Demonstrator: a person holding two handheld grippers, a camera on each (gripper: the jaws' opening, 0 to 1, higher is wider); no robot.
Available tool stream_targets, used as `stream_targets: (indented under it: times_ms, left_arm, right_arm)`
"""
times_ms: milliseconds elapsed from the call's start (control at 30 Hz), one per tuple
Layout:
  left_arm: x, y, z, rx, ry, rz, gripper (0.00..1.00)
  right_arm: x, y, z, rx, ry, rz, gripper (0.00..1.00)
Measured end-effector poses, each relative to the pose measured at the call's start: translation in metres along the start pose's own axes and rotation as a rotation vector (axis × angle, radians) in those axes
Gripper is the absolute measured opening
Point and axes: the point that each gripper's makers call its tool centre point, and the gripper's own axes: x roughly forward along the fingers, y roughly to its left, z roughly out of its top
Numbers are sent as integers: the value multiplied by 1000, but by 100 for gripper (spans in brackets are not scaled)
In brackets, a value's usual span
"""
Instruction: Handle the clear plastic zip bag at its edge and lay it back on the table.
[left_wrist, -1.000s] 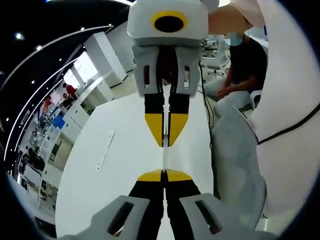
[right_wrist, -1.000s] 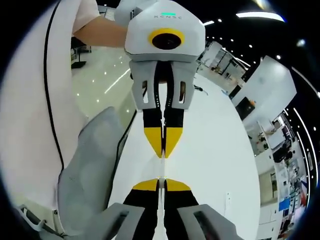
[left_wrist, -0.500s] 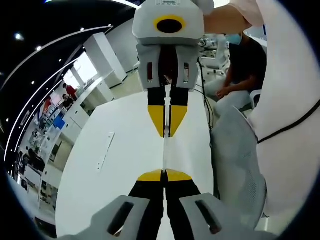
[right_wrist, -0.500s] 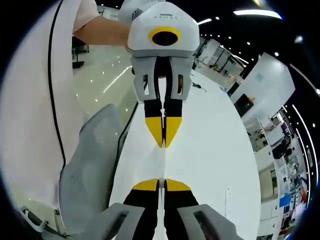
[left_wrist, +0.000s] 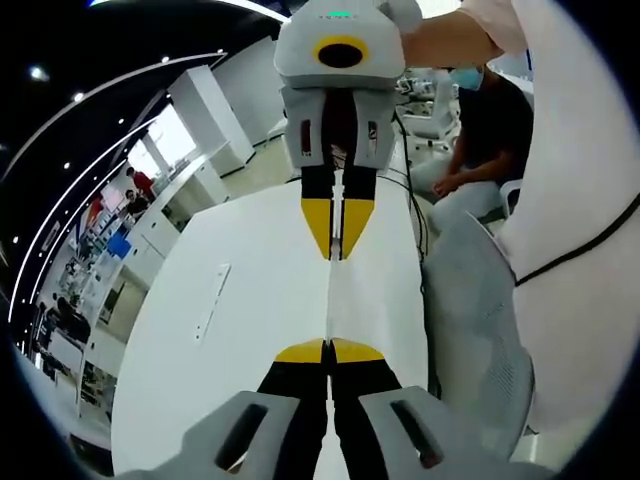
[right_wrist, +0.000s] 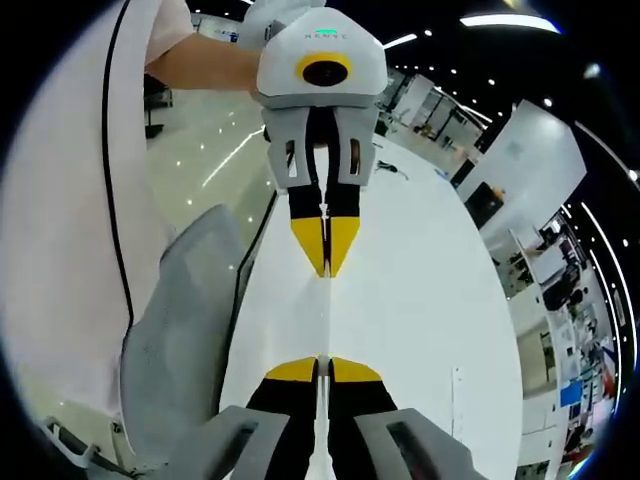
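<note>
Your two grippers face each other tip to tip above the white table (left_wrist: 250, 320), with the bag (left_wrist: 329, 300) stretched between them — it reads as a thin pale line, edge-on, running from one pair of yellow tips to the other.

In the left gripper view, your left gripper (left_wrist: 329, 352) has its jaws pressed together on the near end of the bag, no gap between the yellow tips. Straight ahead of it, your right gripper (left_wrist: 336, 240) points back at you, its jaws also closed on the bag's far end. A grey chair (left_wrist: 470, 320) sits just to the right of the jaws, beside the table's edge, and a seated person (left_wrist: 480, 130) is further off beyond it.

In the right gripper view the picture mirrors — your right gripper (right_wrist: 322, 369) pinches the bag (right_wrist: 328, 315) at the bottom, and your left gripper (right_wrist: 325, 255) grips the other end ahead. The chair (right_wrist: 185, 330) lies to the left of the jaws here, the table (right_wrist: 420, 310) spreads to the right, and your hand (right_wrist: 205, 62) holds the far gripper's body.

The bag hangs clear of the table, taut between the two grips.
</note>
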Motion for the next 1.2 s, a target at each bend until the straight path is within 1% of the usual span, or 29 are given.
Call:
stream_targets:
  times_ms: [300,867,1200]
  left_arm:
    - [-1,0,0,2,-3,1,0]
    - [-2,0,-1,4,-3,3,0]
    - [-2,-1,-2,3,-6,4,0]
  right_arm:
    - [-5,0,-6,14,5,-4,0]
    - [-14,-1,-24,43,26,-20,0]
    - [-18,0,-30,44,21,-24,0]
